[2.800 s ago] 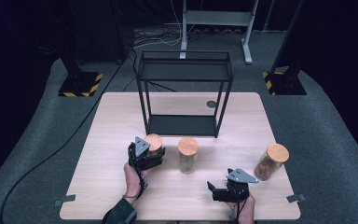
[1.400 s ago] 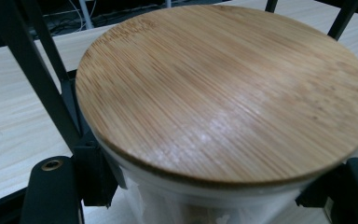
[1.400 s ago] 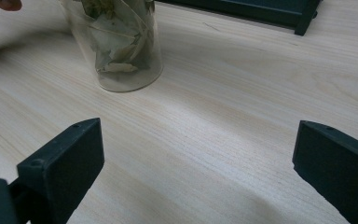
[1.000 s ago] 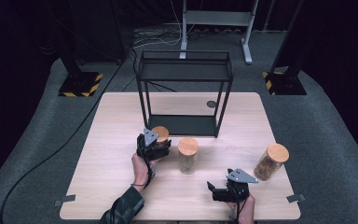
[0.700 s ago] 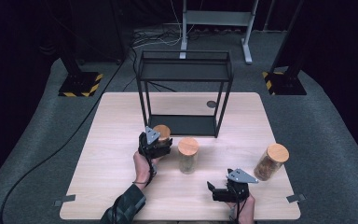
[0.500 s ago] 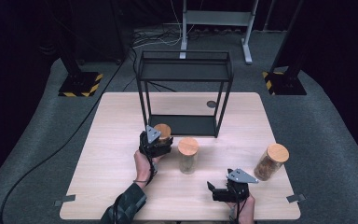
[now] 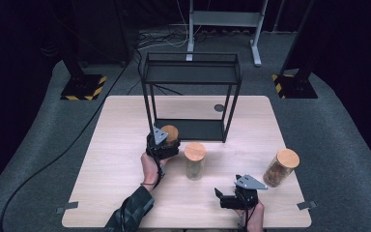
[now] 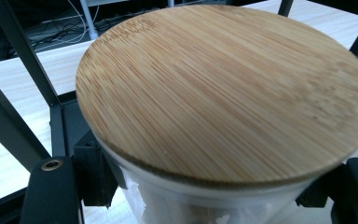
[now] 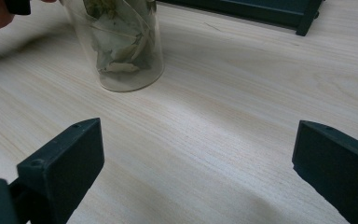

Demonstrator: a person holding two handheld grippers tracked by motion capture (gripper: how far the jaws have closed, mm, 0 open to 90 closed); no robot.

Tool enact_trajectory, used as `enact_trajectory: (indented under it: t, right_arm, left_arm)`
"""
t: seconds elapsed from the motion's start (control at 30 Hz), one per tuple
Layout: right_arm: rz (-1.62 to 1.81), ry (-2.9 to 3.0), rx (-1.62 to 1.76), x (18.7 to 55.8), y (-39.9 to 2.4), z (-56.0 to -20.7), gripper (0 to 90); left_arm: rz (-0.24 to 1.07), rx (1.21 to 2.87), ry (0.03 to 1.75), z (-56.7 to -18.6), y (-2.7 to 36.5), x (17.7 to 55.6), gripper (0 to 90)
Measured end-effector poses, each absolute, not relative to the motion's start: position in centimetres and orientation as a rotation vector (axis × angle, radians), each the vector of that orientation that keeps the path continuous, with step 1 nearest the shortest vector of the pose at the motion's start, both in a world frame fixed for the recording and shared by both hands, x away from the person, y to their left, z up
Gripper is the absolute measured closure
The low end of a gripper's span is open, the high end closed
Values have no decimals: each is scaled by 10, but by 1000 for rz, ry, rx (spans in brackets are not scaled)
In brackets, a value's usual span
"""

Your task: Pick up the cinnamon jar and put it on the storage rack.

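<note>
My left gripper (image 7: 166, 143) is shut on a glass jar with a round bamboo lid (image 7: 169, 133), held just in front of the black wire shelf (image 7: 191, 72). In the left gripper view the lid (image 8: 223, 88) is very close, with a black jaw on either side of the glass below it. A second lidded jar (image 7: 194, 160) holding dried leaves (image 9: 119, 39) stands on the table to the right of that hand. My right gripper (image 7: 224, 199) rests near the table's front edge with its jaws (image 9: 191, 172) wide apart over bare wood. A third lidded jar (image 7: 280, 167) stands further right.
The light wooden table (image 7: 121, 159) sits on grey carpet. The shelf has a lower tray (image 7: 188, 129) at table level and a top tray. A small dark disc (image 7: 219, 108) lies behind the shelf. Stand bases with yellow-black stripes (image 7: 83, 87) flank the table.
My left hand has carried its jar from the table's left-centre forward and right, up to the front of the shelf. The right gripper and the other two jars have stayed put.
</note>
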State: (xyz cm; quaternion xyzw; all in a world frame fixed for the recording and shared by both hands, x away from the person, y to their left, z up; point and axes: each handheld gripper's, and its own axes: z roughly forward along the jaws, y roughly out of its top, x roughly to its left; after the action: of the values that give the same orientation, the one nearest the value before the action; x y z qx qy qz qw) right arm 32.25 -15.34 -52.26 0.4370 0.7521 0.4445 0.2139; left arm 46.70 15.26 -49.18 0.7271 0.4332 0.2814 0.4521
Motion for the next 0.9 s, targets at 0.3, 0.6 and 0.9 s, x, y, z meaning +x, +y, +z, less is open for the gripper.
enact_trajectory:
  t: [0.3, 0.6, 0.9]
  right_arm:
    - [1233, 2087, 1213, 323, -153, -523, 15]
    - [1234, 2087, 1213, 323, -153, -523, 15]
    - [1235, 2087, 1212, 323, -153, -523, 15]
  left_arm:
    - [693, 1795, 1073, -493, 152, 473, 256]
    - [703, 1798, 1072, -493, 148, 479, 256]
    - [706, 1808, 1070, -492, 144, 485, 256]
